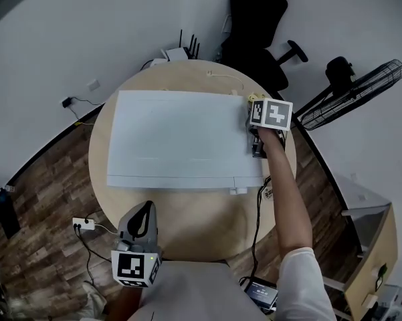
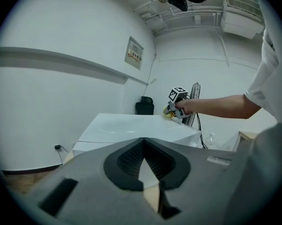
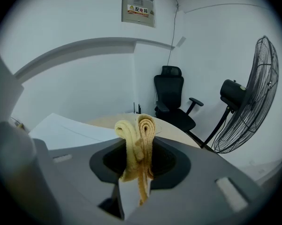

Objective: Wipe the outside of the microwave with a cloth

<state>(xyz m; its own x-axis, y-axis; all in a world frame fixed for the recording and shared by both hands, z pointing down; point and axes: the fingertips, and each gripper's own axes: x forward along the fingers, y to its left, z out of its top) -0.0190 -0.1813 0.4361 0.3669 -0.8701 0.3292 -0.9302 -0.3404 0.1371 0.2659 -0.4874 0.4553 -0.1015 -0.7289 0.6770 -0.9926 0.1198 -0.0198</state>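
The white microwave (image 1: pixel 180 139) stands on a round wooden table (image 1: pixel 194 226); I look down on its top. My right gripper (image 1: pixel 253 107) is at the far right corner of that top, shut on a folded yellow cloth (image 1: pixel 252 99). In the right gripper view the cloth (image 3: pixel 137 135) sticks up out of the closed jaws of the right gripper (image 3: pixel 138 142), with the microwave (image 3: pixel 65 130) low at left. My left gripper (image 1: pixel 146 209) hangs over the table's near edge, in front of the microwave (image 2: pixel 136 125); the left gripper (image 2: pixel 143 146) is shut and holds nothing.
A black office chair (image 1: pixel 254 25) and a standing fan (image 1: pixel 351 92) are beyond the table at right. A router (image 1: pixel 177 53) sits at the table's back. A power strip (image 1: pixel 83 224) lies on the wood floor at left. A wooden cabinet (image 1: pixel 371 256) stands at right.
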